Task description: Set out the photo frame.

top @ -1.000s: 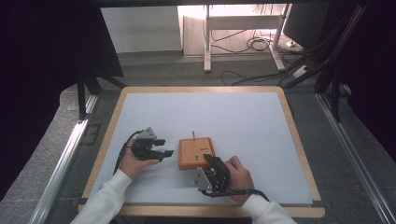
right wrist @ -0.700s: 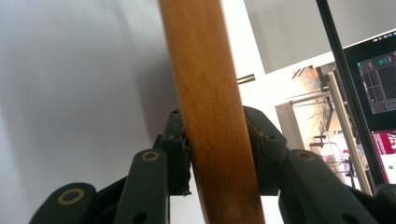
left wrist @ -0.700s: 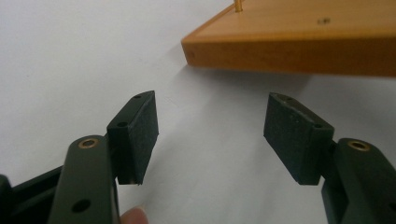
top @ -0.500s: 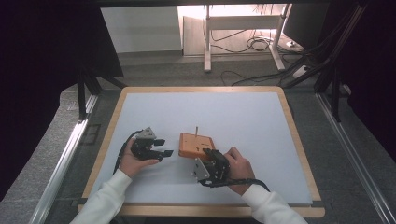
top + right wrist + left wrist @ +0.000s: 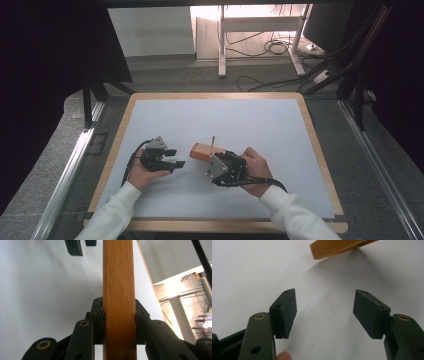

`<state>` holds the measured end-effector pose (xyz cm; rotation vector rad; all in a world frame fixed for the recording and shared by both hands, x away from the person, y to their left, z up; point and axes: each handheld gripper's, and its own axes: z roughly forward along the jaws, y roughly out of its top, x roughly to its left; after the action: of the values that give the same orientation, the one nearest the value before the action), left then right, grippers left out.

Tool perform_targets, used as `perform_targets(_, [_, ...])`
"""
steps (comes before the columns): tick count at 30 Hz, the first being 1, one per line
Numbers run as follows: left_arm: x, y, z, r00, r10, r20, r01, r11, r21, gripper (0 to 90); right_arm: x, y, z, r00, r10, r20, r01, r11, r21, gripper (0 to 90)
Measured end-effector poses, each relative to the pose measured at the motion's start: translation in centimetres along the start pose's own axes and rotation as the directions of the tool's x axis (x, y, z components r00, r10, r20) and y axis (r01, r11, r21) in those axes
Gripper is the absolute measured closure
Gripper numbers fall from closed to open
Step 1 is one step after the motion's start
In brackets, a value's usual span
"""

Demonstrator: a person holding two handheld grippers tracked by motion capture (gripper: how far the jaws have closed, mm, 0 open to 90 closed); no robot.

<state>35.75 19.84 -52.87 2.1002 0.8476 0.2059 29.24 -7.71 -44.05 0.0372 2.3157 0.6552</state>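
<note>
While my right tool [image 5: 119, 315] grips the wooden block [image 5: 119, 277], its free end points toward my empty, spread left tool [image 5: 324, 312] nearby.

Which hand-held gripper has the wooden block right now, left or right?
The right hand-held gripper: its jaws are shut on the wooden block. The left hand-held gripper is open with nothing between its pads, short of the block.
</note>
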Motion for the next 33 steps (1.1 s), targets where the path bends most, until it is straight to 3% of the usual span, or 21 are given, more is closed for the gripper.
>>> perform_targets(6, [0.0,0.0,0.1,1.0000,0.009,0.001,-0.009,1.0000,0.002,35.2,-0.4,0.2,-1.1,0.9982,0.031,-0.051,-0.032,0.999,-0.029,69.7])
perform_targets(12, [0.0,0.0,0.1,1.0000,0.006,0.003,-0.006,1.0000,0.000,35.3,-0.7,0.5,-2.2,0.9884,0.075,-0.132,-0.086,0.994,-0.073,69.6])
perform_targets(18, [0.1,0.0,0.0,1.0000,0.004,0.004,-0.004,1.0000,0.000,35.4,-1.0,0.6,-2.7,0.9813,0.096,-0.167,-0.113,0.989,-0.096,69.6])
perform_targets(21, [0.0,0.0,0.0,1.0000,-0.003,0.005,0.003,1.0000,0.002,35.4,-0.9,0.6,-2.7,0.9806,0.097,-0.171,-0.114,0.989,-0.095,69.6])
perform_targets(24, [0.1,0.0,0.1,1.0000,0.003,0.006,-0.003,1.0000,0.004,35.4,-1.6,0.0,-2.8,0.9741,0.129,-0.186,-0.146,0.986,-0.084,69.3])
perform_targets(33, [0.0,0.0,0.3,0.9999,0.003,0.011,-0.004,0.9999,0.015,35.1,-3.2,-0.5,-2.2,0.9743,0.151,-0.167,-0.164,0.984,-0.068,67.2])
